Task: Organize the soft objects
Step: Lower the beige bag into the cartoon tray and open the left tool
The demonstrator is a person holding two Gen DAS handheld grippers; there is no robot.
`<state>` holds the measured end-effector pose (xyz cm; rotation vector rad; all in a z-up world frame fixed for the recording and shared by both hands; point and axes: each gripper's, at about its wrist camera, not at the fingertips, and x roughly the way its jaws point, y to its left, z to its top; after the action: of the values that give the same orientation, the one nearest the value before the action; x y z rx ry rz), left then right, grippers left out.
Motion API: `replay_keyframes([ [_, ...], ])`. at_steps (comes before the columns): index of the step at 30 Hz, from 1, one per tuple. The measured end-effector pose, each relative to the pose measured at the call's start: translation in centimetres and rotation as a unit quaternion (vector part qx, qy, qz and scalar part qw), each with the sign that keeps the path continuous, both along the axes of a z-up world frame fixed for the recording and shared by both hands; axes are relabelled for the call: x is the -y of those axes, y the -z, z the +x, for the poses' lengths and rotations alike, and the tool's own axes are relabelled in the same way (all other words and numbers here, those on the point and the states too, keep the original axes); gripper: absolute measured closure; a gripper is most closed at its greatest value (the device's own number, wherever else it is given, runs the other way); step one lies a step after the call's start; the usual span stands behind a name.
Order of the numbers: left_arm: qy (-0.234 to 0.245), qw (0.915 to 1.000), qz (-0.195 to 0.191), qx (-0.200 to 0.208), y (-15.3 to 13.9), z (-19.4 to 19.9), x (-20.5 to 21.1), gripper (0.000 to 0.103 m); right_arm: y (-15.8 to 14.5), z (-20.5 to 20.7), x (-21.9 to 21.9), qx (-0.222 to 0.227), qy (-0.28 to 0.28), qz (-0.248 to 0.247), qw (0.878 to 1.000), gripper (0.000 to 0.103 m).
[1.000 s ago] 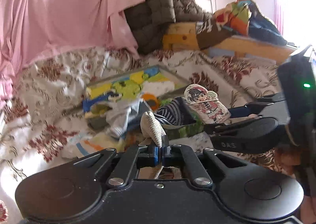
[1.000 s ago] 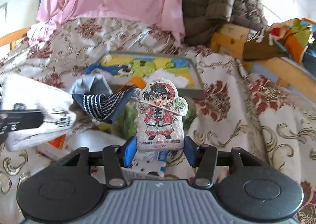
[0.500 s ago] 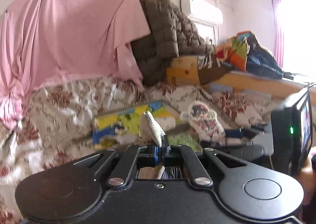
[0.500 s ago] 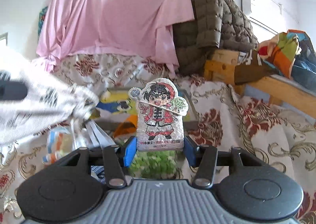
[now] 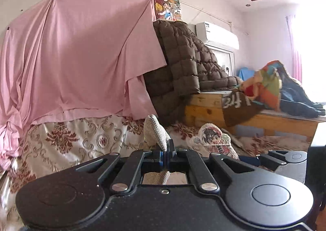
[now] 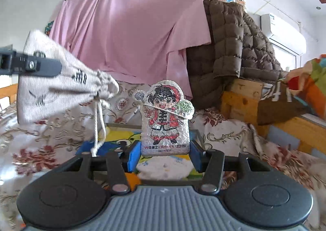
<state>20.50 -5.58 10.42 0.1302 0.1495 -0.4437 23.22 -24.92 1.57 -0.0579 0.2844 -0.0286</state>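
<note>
A pink sheet (image 6: 130, 33) hangs behind a floral bedcover (image 6: 40, 141), with a brown quilted blanket (image 6: 234, 47) draped at its right edge. The left gripper (image 5: 167, 152) is clamped tight on a grey drawstring pouch (image 6: 55, 82), held up above the bedcover. The right gripper (image 6: 165, 156) pinches, half-wide, an upright cartoon-figure cushion (image 6: 166, 118) above the tray (image 6: 120, 135) on the bedcover.
</note>
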Motion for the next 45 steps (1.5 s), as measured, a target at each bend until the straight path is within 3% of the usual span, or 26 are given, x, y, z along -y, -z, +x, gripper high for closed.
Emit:
replay_keyframes([
  [8, -0.004, 0.9991, -0.012, -0.040, 2.3, 10.3, 2.4, 0.100, 2.5, 8.7, 2.1, -0.053, 0.026, 0.037, 0.998, 0.048],
  [14, -0.009, 0.9964, -0.024, -0.081, 5.8, 16.3, 4.7, 0.100, 5.0, 11.1, 3.4, -0.100, 0.042, 0.040, 0.993, 0.048],
  [20, -0.017, 0.9864, -0.055, -0.154, 9.3, 20.3, 5.3, 0.100, 5.9, 12.6, 4.2, -0.125, 0.046, 0.044, 0.990, 0.048],
  [27, -0.044, 0.9751, -0.074, -0.205, 11.5, 21.9, 4.2, 0.100, 6.3, 13.5, 4.1, -0.142, 0.038, 0.034, 0.989, 0.048],
  [33, -0.082, 0.9626, -0.071, -0.248, 12.8, 23.1, 3.0, 0.097, 6.6, 13.8, 3.5, -0.150, 0.024, 0.027, 0.988, 0.047],
  [36, -0.088, 0.9605, -0.065, -0.256, 13.1, 23.1, 2.9, 0.094, 6.8, 14.1, 3.3, -0.158, 0.018, 0.023, 0.987, 0.047],
  [41, -0.096, 0.9609, -0.034, -0.257, 13.2, 22.8, 3.4, 0.084, 7.2, 14.3, 3.2, -0.170, 0.014, 0.024, 0.985, 0.047],
  [45, -0.104, 0.9605, -0.019, -0.257, 13.2, 22.4, 3.7, 0.065, 7.3, 14.2, 3.4, -0.173, 0.016, 0.027, 0.985, 0.043],
])
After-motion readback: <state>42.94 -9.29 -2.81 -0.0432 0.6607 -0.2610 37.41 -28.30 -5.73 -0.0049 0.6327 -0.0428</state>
